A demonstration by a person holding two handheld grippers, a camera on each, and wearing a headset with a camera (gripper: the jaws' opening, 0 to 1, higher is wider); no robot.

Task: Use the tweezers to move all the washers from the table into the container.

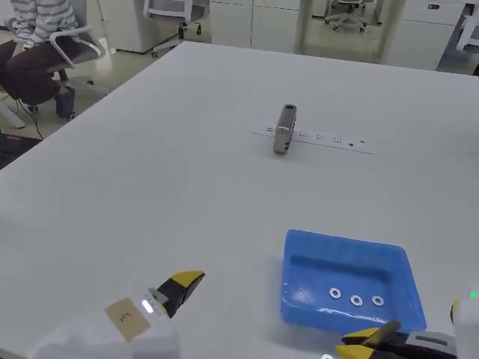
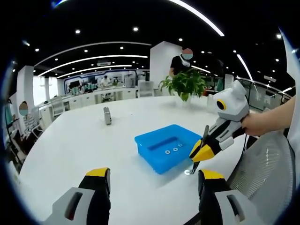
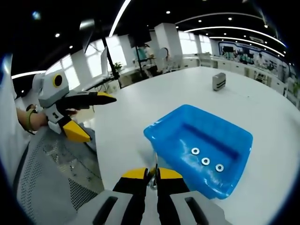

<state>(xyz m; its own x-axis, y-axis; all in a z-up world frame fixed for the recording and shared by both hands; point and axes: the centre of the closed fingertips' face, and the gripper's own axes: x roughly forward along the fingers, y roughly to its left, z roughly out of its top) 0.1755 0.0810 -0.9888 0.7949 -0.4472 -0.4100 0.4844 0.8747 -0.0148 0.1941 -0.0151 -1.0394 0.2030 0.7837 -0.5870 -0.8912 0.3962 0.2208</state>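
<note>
A blue container (image 1: 305, 299) stands near the table's front right with three washers (image 1: 355, 300) lying in a row inside; I see the same container (image 3: 164, 131) and washers (image 3: 205, 161) in the right gripper view. My right gripper (image 3: 153, 176) is shut on thin tweezers (image 3: 154, 164), just in front of the container's near corner. In the left gripper view the tweezers (image 2: 205, 133) point down at a lone washer (image 2: 188, 172) on the table beside the container (image 2: 154, 157). My left gripper (image 2: 154, 187) stays open and empty, well left of the container.
A white power strip (image 1: 322, 138) with a grey adapter (image 1: 284, 129) lies mid-table, beyond the container. A person (image 1: 37, 45) sits on a chair past the far left table edge. A potted plant (image 2: 185, 84) stands at the table's other side.
</note>
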